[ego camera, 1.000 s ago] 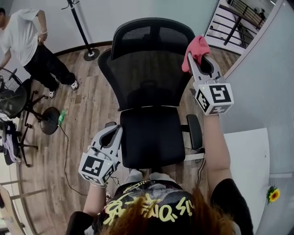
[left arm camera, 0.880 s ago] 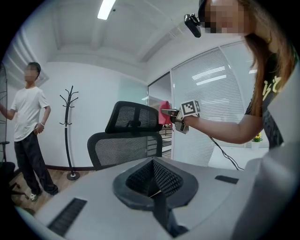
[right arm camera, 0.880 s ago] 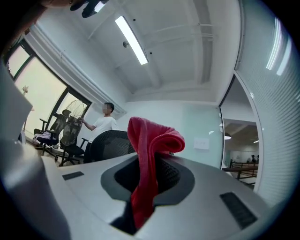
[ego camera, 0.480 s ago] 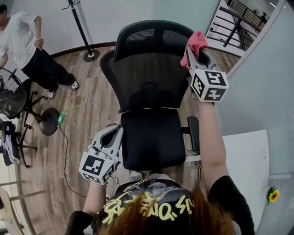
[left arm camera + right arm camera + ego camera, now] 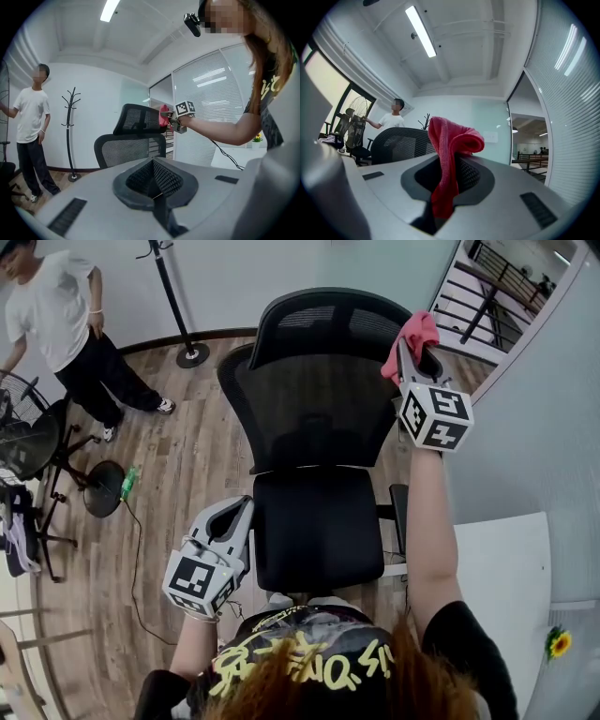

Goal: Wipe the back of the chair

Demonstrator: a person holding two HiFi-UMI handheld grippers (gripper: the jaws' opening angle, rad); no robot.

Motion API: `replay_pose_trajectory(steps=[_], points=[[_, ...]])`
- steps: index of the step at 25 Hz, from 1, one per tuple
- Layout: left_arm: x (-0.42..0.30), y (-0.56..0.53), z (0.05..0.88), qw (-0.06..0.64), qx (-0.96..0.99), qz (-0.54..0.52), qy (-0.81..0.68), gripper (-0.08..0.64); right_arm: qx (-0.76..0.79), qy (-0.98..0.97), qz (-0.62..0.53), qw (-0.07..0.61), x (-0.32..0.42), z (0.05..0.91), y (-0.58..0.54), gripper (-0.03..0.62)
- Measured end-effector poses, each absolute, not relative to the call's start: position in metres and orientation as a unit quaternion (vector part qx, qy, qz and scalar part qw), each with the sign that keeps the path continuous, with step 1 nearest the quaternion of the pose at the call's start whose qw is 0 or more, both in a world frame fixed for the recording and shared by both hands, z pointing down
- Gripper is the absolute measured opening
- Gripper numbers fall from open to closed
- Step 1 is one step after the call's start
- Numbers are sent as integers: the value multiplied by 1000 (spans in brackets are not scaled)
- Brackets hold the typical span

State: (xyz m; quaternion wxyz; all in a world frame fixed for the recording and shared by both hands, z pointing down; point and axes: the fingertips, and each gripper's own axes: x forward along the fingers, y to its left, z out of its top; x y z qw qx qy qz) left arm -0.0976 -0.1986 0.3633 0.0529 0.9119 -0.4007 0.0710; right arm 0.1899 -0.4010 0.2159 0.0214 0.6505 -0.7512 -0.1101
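Observation:
A black mesh office chair [image 5: 319, 399] faces me in the head view, its headrest [image 5: 328, 320] on top. My right gripper [image 5: 415, 357] is shut on a red cloth [image 5: 412, 334] and holds it at the upper right edge of the chair back, beside the headrest. In the right gripper view the cloth [image 5: 450, 154] hangs out of the jaws with the chair back [image 5: 398, 143] just behind to the left. My left gripper [image 5: 234, 517] is shut with nothing in it, low by the seat's left front corner. The left gripper view shows the chair [image 5: 136, 136] and the cloth [image 5: 164, 116] ahead.
A person in a white shirt [image 5: 66, 324] stands at the far left near a floor fan [image 5: 28, 442]. A coat stand [image 5: 178, 306] rises behind the chair. A white table [image 5: 506, 577] and a glass partition [image 5: 534, 427] are close on the right. A cable [image 5: 131, 549] runs across the wooden floor.
My right gripper has carried the cloth a little up and to the right along the chair back's upper right edge. The left gripper has barely moved.

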Motion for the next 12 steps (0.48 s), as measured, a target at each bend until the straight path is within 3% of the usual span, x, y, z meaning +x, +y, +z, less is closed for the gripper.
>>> replay_pose_trajectory(steps=[12], points=[[-132, -204, 372, 62, 908, 75, -408, -6, 627, -770, -119, 9, 126, 215, -422, 61]])
